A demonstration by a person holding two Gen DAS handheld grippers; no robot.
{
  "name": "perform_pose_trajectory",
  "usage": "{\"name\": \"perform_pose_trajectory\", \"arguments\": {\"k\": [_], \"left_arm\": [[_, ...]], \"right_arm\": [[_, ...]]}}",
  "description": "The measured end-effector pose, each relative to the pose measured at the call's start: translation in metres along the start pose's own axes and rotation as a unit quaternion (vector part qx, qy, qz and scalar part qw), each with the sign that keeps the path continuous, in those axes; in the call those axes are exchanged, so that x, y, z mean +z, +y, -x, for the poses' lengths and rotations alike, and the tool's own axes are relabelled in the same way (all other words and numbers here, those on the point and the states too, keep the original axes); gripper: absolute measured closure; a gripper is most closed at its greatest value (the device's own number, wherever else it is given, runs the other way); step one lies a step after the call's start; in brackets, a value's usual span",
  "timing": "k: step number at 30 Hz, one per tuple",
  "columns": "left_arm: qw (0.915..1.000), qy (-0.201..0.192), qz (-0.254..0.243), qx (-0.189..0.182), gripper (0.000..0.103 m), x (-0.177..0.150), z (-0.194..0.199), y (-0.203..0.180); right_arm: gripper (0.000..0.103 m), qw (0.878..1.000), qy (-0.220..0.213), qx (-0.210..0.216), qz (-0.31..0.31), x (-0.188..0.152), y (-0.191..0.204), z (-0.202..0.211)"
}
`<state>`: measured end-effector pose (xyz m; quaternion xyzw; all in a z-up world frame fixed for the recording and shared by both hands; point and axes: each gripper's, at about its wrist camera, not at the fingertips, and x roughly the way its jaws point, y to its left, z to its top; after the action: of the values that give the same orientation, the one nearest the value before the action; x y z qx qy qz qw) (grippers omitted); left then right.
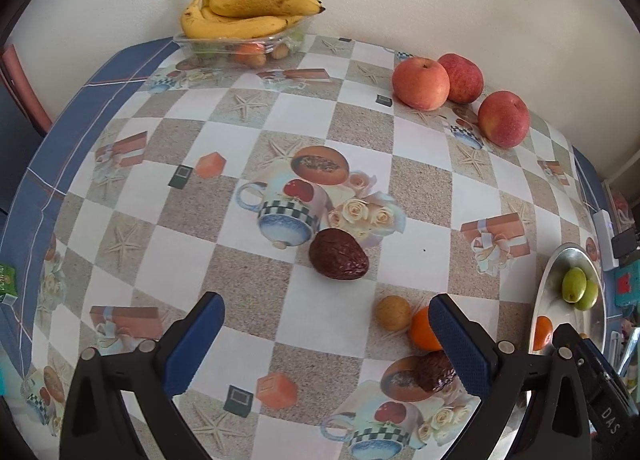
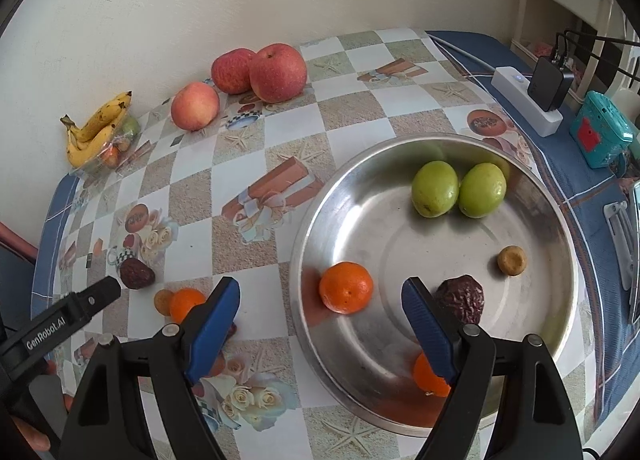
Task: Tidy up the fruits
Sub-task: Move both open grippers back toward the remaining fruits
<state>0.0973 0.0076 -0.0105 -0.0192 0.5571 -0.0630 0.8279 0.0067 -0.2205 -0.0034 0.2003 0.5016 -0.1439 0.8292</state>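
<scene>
A steel bowl (image 2: 556, 220) holds two green fruits (image 2: 435, 188), two oranges (image 2: 346, 287), a dark wrinkled fruit (image 2: 462, 298) and a small tan fruit (image 2: 511, 259). My right gripper (image 2: 320, 324) is open and empty above the bowl's near left rim. My left gripper (image 1: 326, 334) is open and empty over the tablecloth. Ahead of it lies a dark wrinkled fruit (image 1: 338, 254). A tan fruit (image 1: 393, 313), an orange (image 1: 424, 330) and another dark fruit (image 1: 434, 371) lie by its right finger. Three apples (image 1: 420, 83) sit at the back right.
A clear tray with bananas (image 1: 240, 12) and small fruits stands at the back left by the wall. A white power strip with a black charger (image 2: 528, 98) and a teal device (image 2: 600, 134) lie right of the bowl. The patterned table (image 1: 360, 124) ends in blue edges.
</scene>
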Motion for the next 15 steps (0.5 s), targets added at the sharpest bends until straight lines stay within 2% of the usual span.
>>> {"name": "perform_pose_trajectory", "arguments": {"k": [6,11,15], "left_arm": [[0.9998,-0.017,-0.002,0.013,0.0,0.007,0.005,0.01],[0.9982,-0.026,-0.017,0.051,0.0,0.012,0.005,0.019],[0.9993,-0.016,0.006,0.033,0.0,0.013,0.001,0.029]], "right_arm": [[0.019,0.999,0.005,0.036,0.025,-0.002,0.022,-0.002],[0.019,0.995,0.01,0.086,0.042,-0.004,0.044,-0.005],[0.019,0.993,0.021,0.09,0.079,-0.01,0.065,-0.009]]}}
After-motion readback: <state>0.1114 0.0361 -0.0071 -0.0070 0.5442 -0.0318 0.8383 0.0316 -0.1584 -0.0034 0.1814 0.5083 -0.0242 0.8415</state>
